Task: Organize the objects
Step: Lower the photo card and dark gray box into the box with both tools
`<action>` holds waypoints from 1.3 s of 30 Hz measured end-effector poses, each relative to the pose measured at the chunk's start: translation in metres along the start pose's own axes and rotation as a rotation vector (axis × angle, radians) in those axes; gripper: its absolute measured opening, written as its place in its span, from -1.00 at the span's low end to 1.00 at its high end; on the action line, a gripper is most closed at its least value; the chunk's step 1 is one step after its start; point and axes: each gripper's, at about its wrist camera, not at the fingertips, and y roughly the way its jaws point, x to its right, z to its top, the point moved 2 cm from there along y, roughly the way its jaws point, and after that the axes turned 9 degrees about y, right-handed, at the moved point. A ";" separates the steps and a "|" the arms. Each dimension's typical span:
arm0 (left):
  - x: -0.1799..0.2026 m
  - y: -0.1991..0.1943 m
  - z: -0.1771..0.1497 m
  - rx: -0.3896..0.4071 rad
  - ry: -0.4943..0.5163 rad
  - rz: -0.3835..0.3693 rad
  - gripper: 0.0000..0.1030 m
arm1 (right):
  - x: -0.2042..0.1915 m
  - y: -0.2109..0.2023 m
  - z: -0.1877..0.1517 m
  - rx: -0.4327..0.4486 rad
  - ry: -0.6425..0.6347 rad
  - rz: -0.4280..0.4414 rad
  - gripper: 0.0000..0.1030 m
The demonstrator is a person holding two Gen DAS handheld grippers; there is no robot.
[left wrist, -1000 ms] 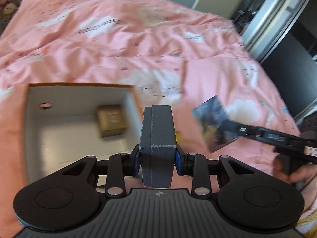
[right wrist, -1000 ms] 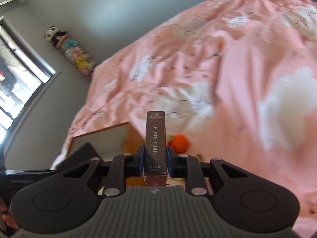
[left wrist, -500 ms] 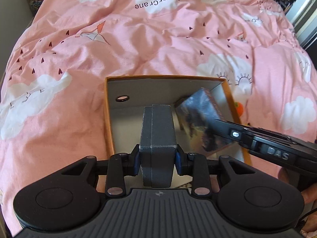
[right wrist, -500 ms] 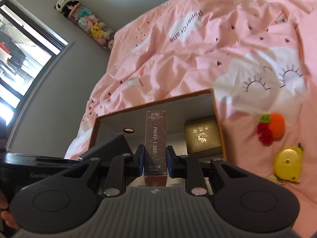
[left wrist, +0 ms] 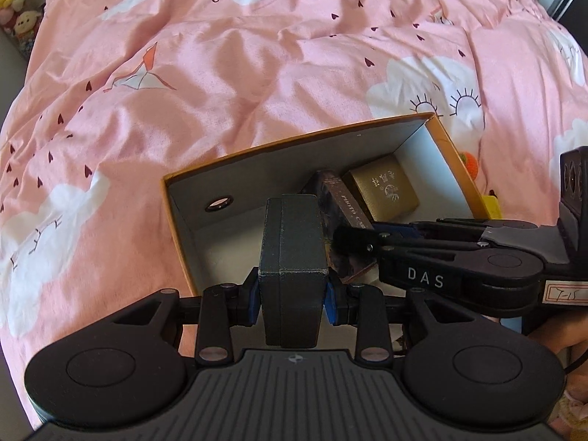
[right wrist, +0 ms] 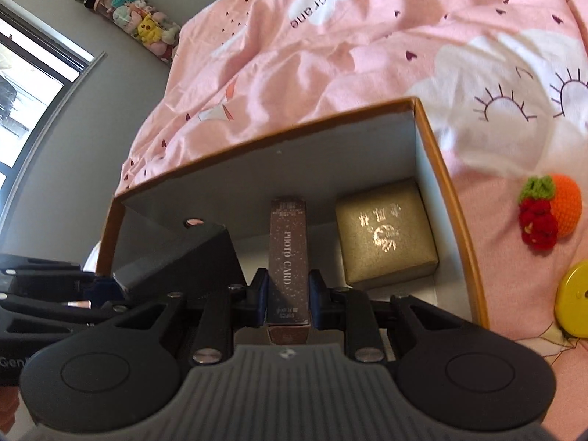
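both grippers are matte black plastic: behind the fingers [left wrist: 253,296], which carry blue pads, sit silver screws, two round discs and a ribbed grey plate. the right gripper [left wrist: 362,235] bears white letters "das" and a white label farther back.

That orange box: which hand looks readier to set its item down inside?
Probably the right. Its gripper holds the photo card pack low inside the orange box, beside the gold box; the left's dark case sits nearer the box's edge.
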 end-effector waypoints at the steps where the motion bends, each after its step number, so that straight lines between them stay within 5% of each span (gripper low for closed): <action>1: 0.001 0.001 0.001 -0.001 0.007 0.007 -0.28 | -0.001 0.001 -0.001 -0.009 -0.016 -0.015 -0.54; 18: 0.007 0.005 0.003 -0.010 0.031 0.042 -0.28 | -0.016 -0.003 -0.014 -0.093 -0.484 -0.152 -0.47; 22: 0.008 0.004 0.003 0.003 0.025 0.035 -0.27 | -0.010 -0.005 -0.006 -0.095 -0.374 -0.125 -0.50; 31: 0.006 0.007 0.006 0.012 0.028 0.076 -0.28 | 0.010 0.008 0.009 -0.123 -0.077 0.077 -0.52; 39: 0.005 0.011 0.009 0.032 0.013 0.067 -0.28 | -0.003 0.013 0.002 -0.107 -0.157 -0.062 -0.40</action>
